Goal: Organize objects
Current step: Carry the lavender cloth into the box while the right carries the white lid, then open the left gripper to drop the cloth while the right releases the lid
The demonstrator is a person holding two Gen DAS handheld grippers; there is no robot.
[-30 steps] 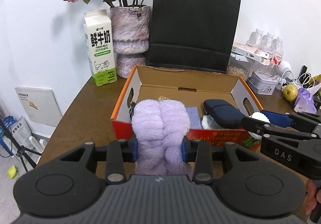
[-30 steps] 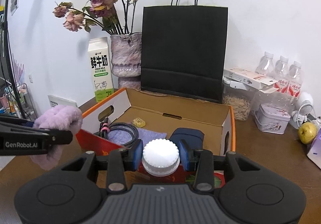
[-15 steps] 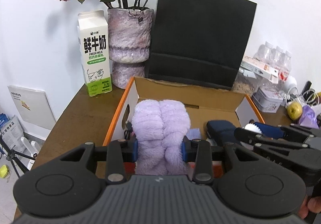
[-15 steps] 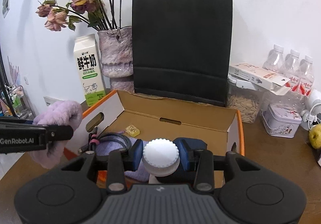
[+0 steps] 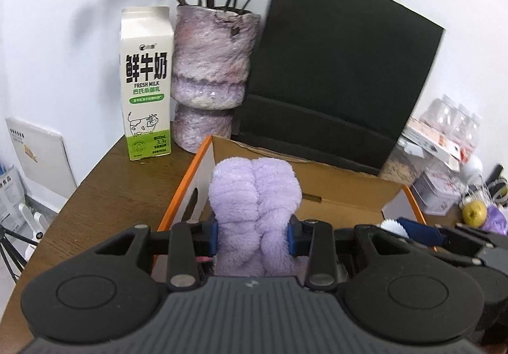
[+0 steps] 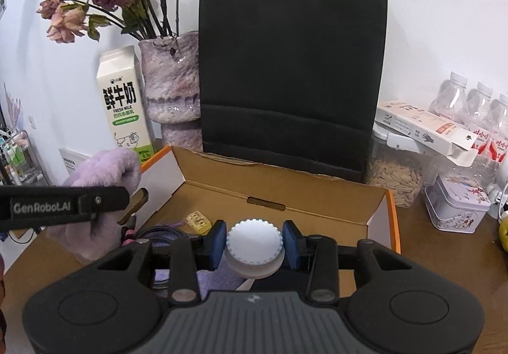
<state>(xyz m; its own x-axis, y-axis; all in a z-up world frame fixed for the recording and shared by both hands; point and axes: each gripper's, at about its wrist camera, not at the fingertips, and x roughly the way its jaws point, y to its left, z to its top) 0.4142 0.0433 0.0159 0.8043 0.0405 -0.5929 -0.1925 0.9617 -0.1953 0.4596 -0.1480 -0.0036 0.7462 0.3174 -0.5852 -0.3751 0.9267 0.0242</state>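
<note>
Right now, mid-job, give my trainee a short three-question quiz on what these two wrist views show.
1. True or false: the left hand-held gripper is shut on the fluffy purple cloth.
2. What does the right hand-held gripper hold? A) yellow fruit B) white ridged cap C) milk carton
3. Fill in: behind the open cardboard box stands a black paper ____.

Key:
1. True; both pads press into its sides.
2. B, the white ridged cap; the milk carton stands at the wall beside the vase.
3. bag
</note>
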